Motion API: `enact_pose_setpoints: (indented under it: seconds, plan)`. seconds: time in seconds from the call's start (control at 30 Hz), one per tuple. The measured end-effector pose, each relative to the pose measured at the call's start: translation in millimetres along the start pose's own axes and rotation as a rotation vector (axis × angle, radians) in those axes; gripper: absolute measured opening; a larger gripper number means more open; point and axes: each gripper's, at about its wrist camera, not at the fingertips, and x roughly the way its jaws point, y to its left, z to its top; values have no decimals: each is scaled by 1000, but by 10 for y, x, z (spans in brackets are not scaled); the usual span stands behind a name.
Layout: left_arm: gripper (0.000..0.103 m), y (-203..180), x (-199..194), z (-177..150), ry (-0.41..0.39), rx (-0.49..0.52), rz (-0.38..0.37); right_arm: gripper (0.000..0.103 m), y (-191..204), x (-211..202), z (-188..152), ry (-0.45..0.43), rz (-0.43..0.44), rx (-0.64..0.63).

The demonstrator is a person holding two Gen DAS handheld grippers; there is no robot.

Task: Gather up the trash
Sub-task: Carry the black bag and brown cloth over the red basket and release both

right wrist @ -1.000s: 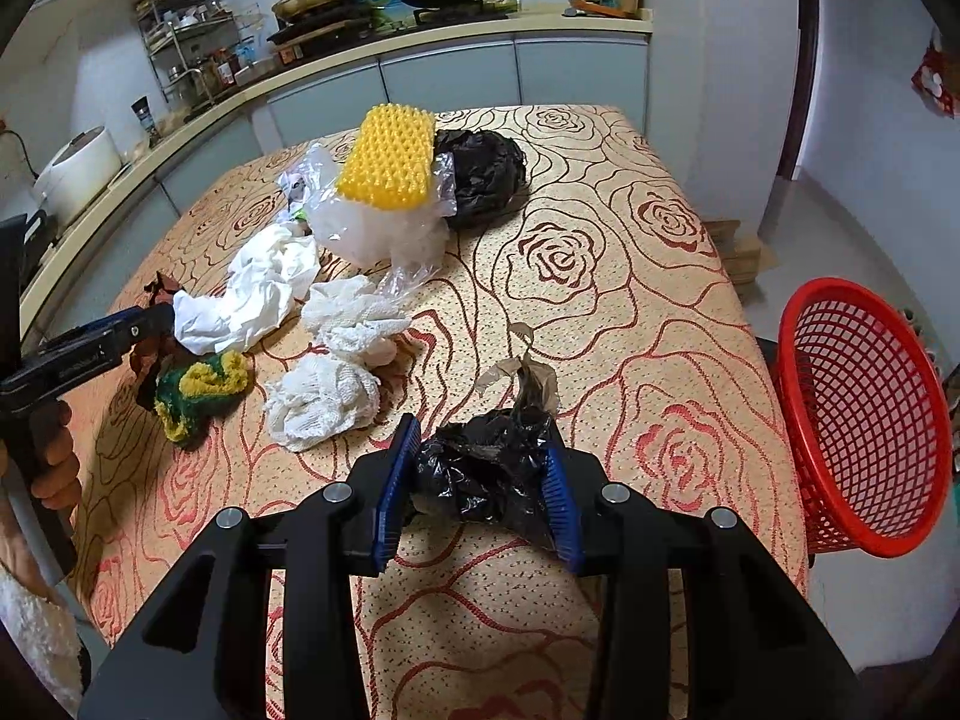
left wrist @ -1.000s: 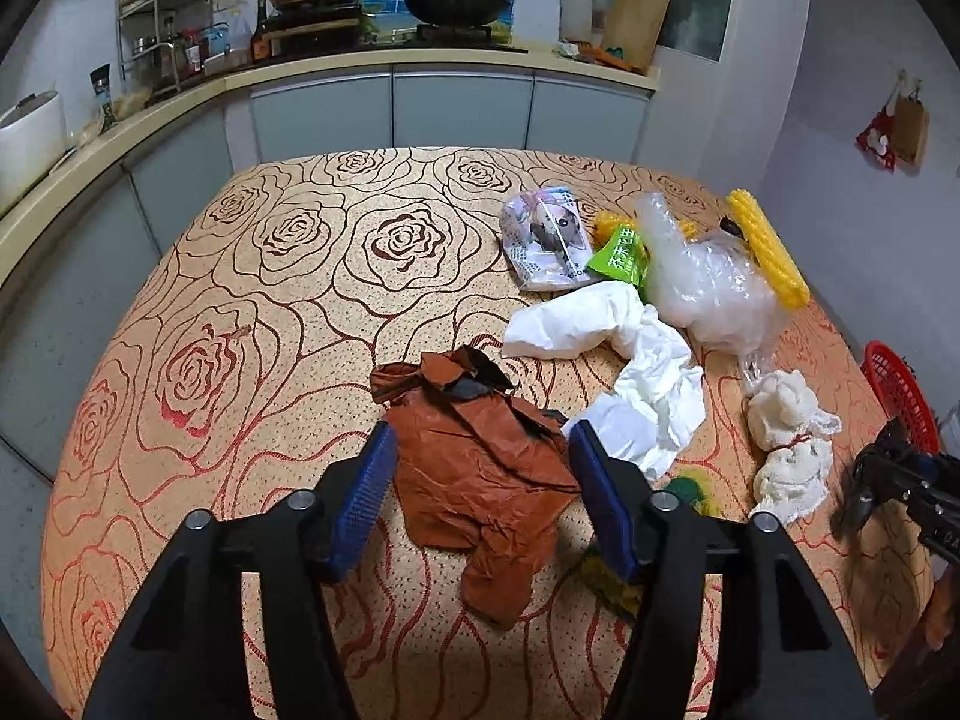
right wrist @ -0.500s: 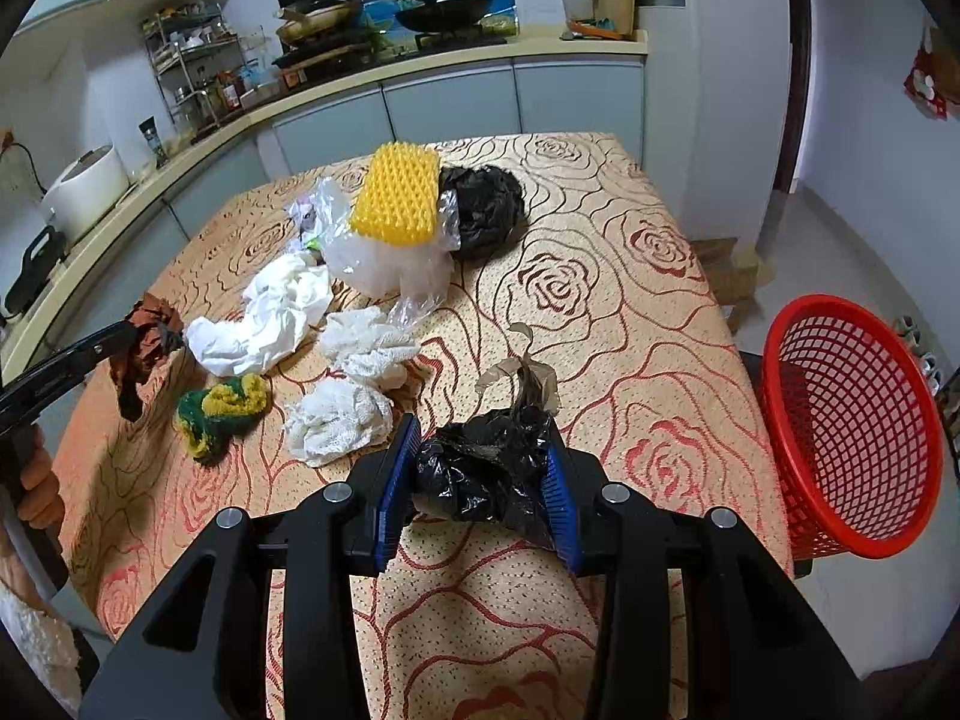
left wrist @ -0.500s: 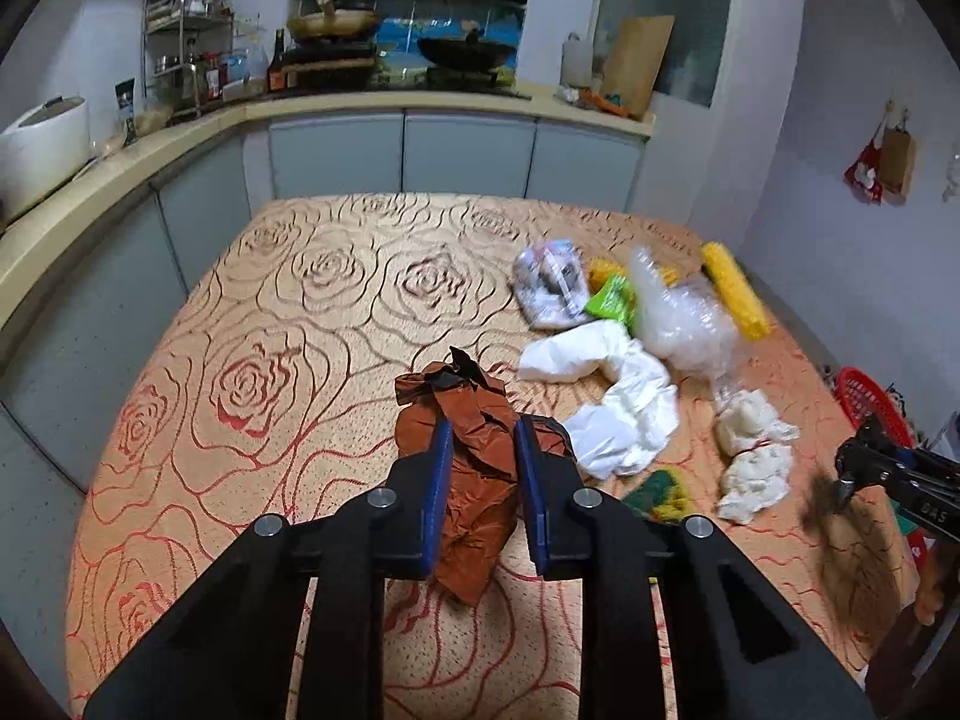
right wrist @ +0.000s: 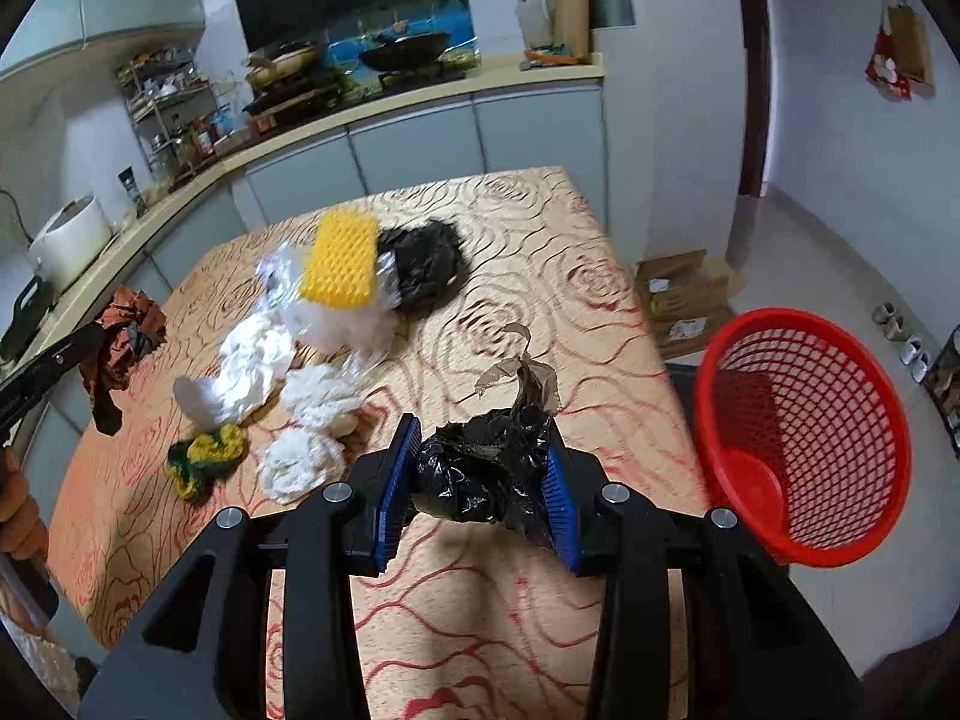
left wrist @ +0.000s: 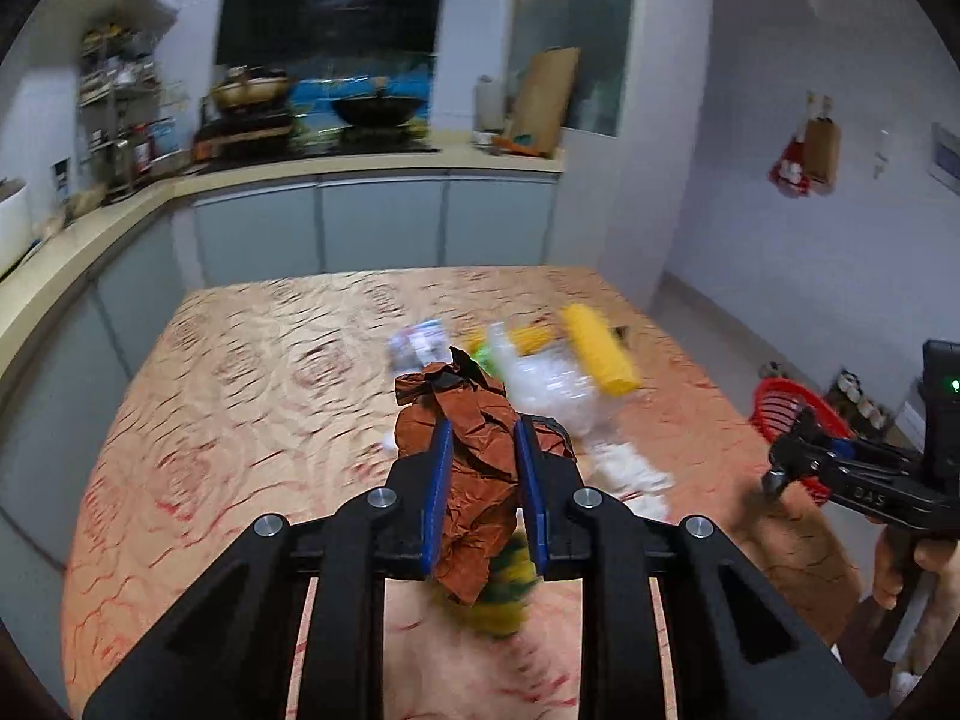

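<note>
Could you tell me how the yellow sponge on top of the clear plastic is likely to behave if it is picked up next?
The yellow sponge looks like bumpy foam, so it is probably light and would squash under a grip. It rests on crumpled clear plastic, an uneven bed, so a push may well slide or tip it off.

I see the table, under a rose-patterned cloth, ahead of my right tongs. On it, left of those tongs, lie white paper wads, a green-yellow scourer, a clear bag and, farther ahead, a black bag.
</note>
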Motion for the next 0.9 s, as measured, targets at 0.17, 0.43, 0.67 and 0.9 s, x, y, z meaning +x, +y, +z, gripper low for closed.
enact_pose_setpoints:
  seconds: [0.17,0.43,0.67,0.9]
  plan:
    - [20,-470,196,147,2,67,-98,38,-340,-146,80,-39,-63,53]
    - [20,-1437,652,355,26,175,-277,38,-1067,-344,87,-80,-205,153]
    - [20,-2194,1047,349,90,239,-418,38,-1616,-434,0,-83,-291,222]
    - [20,-2761,1439,212,192,300,-517,39,-1831,-305,-92,-41,-302,220]
